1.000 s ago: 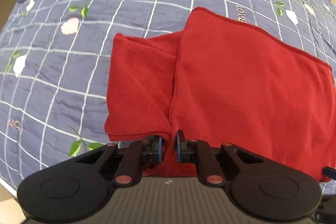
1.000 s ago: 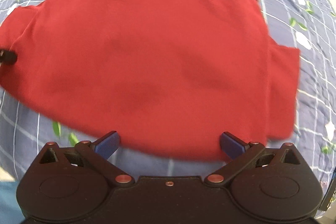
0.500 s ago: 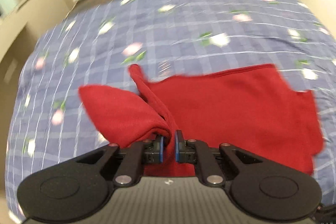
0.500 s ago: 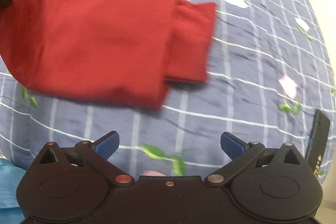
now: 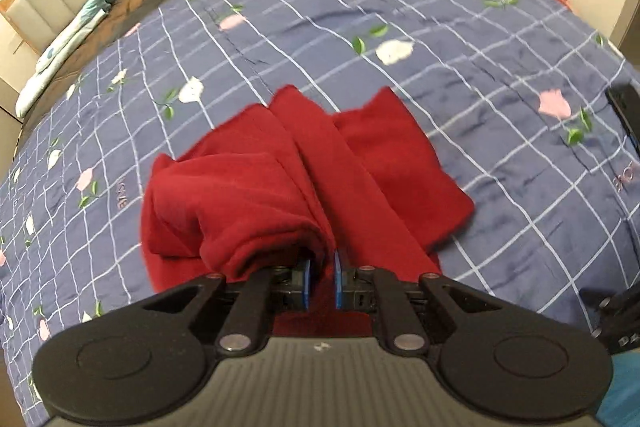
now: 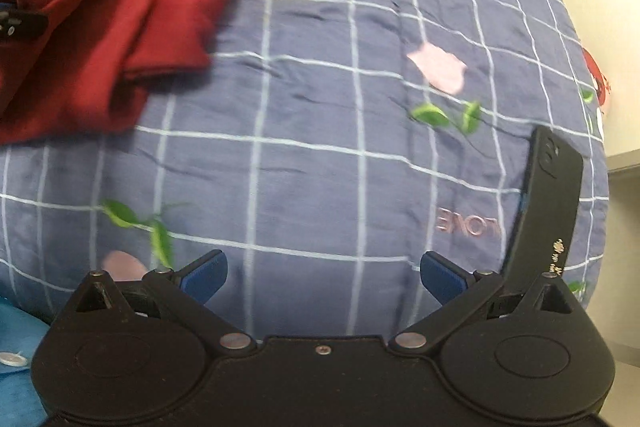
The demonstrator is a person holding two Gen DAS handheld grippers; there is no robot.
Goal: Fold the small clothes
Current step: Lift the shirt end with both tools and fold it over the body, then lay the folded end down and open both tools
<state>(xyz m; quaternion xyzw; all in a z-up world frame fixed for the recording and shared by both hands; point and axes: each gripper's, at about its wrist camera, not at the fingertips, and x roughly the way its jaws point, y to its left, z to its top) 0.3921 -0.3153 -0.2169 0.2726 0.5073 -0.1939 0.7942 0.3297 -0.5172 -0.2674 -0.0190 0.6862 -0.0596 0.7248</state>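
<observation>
Red garment (image 5: pixel 304 183) bunched on the bed (image 5: pixel 460 59)
Left claw (image 5: pixel 321 283) clamped on its near fold; right claw (image 6: pixel 322 273) spread apart, empty, near a black phone (image 6: pixel 544 203)

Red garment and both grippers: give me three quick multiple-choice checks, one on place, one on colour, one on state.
1. Where does the phone lie?
A. On the red garment
B. On the bedspread by the right gripper
C. Inside the dark bag

2. What colour are the gripper pads?
A. Blue
B. Yellow
C. White

3. What state is the left gripper in?
A. Open and empty
B. Shut on the phone
C. Shut on the garment

Answers: 1 B, it rests on the bedspread beside the right gripper, apart from the garment. 2 A, the pads show blue. 3 C, the left gripper pinches red cloth.
</observation>
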